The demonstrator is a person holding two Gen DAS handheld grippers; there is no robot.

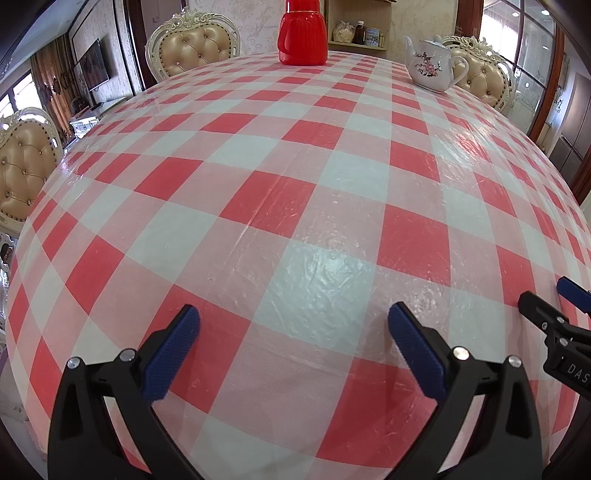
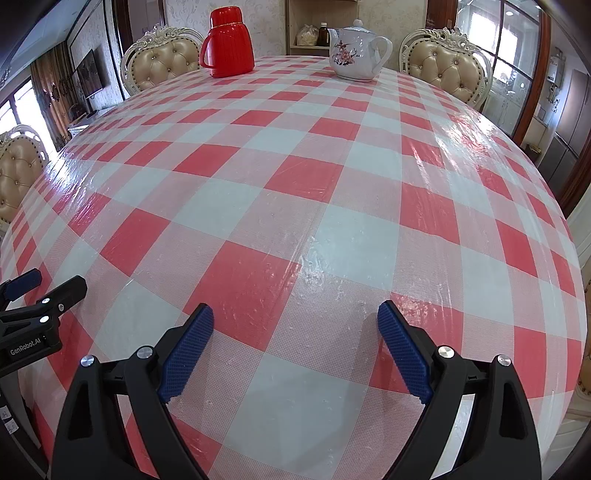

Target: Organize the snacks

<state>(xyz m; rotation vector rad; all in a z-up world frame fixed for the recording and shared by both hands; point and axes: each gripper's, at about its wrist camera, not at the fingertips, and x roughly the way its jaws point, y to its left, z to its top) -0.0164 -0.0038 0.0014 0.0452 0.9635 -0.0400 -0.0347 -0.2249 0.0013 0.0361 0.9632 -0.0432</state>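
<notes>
Flask and teapot at the far edge of the tabletop (image 2: 295, 206)

The flask (image 2: 229, 44) stands left of the teapot (image 2: 356, 51), well apart; chairs (image 2: 447, 66) sit behind and at the left side, a shelf (image 2: 310, 35) behind. Both grippers hover over the near edge, left gripper (image 1: 293, 332) beside right gripper (image 2: 295, 325).

Black gripper (image 1: 293, 321) arms, blue textured pads (image 2: 190, 347), silver screws, white lettering.

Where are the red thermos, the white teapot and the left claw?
red thermos (image 2: 232, 48): right wrist view, ribbed body.
white teapot (image 2: 352, 51): right wrist view, flowered belly.
left claw (image 1: 293, 314): left wrist view, midway between its open blue fingertips.
</notes>
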